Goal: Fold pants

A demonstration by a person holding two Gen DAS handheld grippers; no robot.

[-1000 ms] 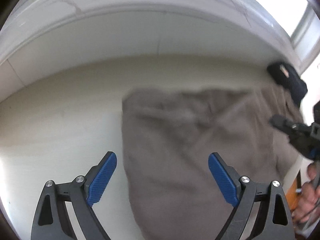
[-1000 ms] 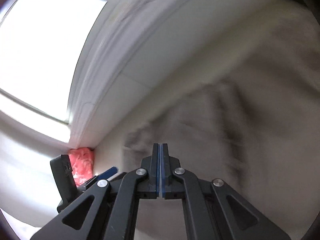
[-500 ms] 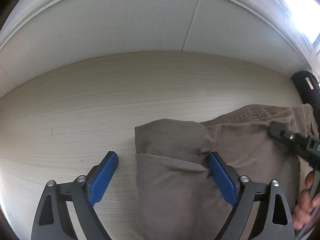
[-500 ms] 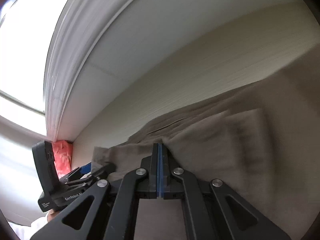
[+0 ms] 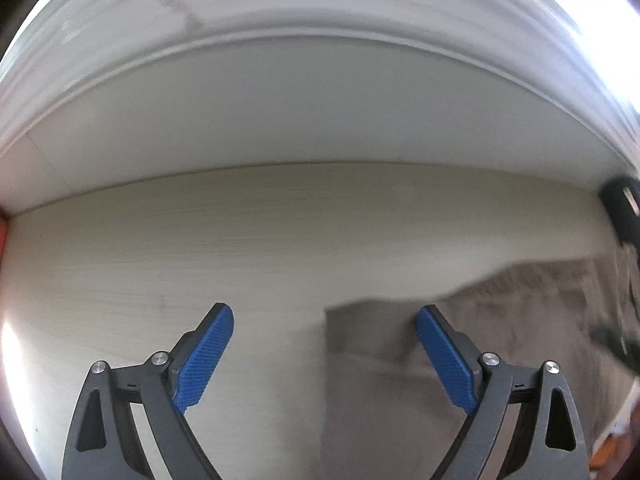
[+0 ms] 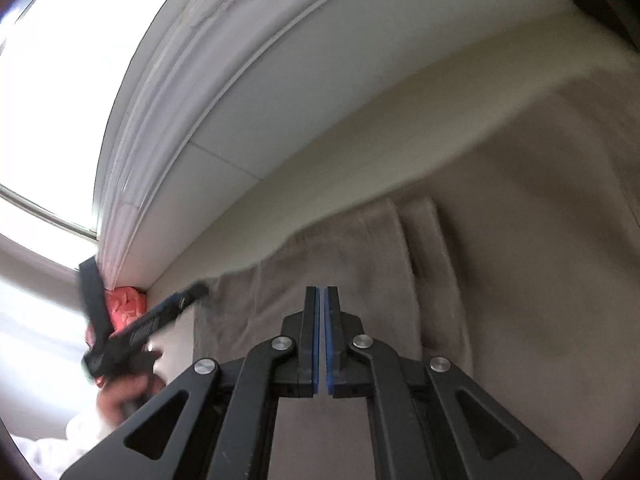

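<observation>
Legibly, nothing: no brand or label can be read in either current view, motion blur softening most surfaces. Left gripper (image 5: pixel 324 344) spread wide, blue ribbed pads (image 5: pixel 205 360) well apart, nothing between them; its right-hand finger overlaps the brown pants (image 5: pixel 500 328), whose folded edge lies on the pale wood-grain tabletop (image 5: pixel 240 248) to the lower right. Right gripper (image 6: pixel 322 340) pads nearly together, a thin gap between them; whether fabric is pinched there cannot be told. Beneath it the pants (image 6: pixel 500 280) spread across the table, with pleat-like folds ahead of the fingertips. A red object (image 6: pixel 128 304) sits in the far corner by the white wall moulding (image 6: pixel 168 128). Compared with half a second ago, the left gripper has lifted off the cloth, and the lettering then visible on it is now blurred.
</observation>
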